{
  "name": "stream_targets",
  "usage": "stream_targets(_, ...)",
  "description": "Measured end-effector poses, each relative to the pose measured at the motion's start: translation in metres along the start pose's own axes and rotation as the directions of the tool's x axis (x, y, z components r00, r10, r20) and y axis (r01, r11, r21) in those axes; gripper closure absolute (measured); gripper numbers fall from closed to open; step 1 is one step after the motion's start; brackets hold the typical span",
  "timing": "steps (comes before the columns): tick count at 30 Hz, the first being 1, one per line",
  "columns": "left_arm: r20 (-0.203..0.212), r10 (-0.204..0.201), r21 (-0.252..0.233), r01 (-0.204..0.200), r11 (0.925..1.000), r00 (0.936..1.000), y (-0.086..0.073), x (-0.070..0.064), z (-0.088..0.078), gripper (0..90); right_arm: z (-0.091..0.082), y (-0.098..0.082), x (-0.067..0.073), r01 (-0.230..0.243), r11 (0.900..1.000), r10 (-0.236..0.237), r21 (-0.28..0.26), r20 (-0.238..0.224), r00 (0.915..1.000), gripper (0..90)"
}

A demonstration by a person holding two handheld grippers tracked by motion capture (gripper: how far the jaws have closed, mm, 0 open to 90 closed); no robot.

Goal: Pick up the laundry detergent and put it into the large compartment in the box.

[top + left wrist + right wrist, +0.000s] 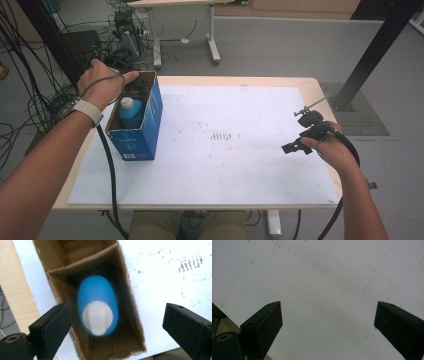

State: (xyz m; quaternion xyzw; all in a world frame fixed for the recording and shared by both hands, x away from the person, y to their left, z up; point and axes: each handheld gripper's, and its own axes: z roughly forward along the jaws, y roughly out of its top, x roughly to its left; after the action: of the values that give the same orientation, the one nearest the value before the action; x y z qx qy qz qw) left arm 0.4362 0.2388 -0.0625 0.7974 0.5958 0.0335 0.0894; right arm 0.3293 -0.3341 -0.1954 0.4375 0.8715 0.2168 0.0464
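Left gripper view: rounded blue bottle (97, 297), cardboard box (130, 322)

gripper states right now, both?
Left gripper: open above the blue bottle in the box, holding nothing.
Right gripper: open, empty.

My left gripper (134, 89) hangs over the box (150, 132), which stands at the table's (250, 80) nine o'clock edge. The bottle (97, 305) stands upright inside the box, in its six o'clock compartment, between my jaws and below them. My right gripper (295, 146) hovers over the mat (240, 165) at three o'clock.
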Motion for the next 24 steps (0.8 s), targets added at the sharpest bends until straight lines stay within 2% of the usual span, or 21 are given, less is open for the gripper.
stream_targets(9,0.011,0.084,-0.039,-0.083,0.9958,0.9964,0.000,-0.013,-0.036,7.1,-0.001,-0.002,0.000,-0.012,1.000,0.012,0.002,0.001,0.9999,8.0)
stream_targets(14,0.027,0.139,-0.069,-0.137,0.9882,0.9899,-0.001,-0.020,-0.052,7.3,-0.003,-0.001,0.001,-0.011,1.000,0.011,0.000,0.003,0.9999,8.0)
stream_targets(16,0.050,0.175,-0.073,-0.171,0.9826,0.9834,0.000,-0.022,-0.059,7.3,-0.003,-0.001,0.000,-0.013,1.000,0.013,0.000,0.005,0.9999,8.0)
stream_targets(20,0.068,0.220,-0.069,-0.215,0.9741,0.9731,0.004,-0.028,-0.064,7.3,-0.004,-0.002,0.000,-0.018,1.000,0.018,-0.003,0.007,0.9998,8.0)
stream_targets(24,0.087,0.274,-0.059,-0.270,0.9611,0.9577,0.010,-0.035,-0.066,7.3,-0.006,-0.004,0.000,-0.023,1.000,0.023,-0.004,0.009,0.9997,8.0)
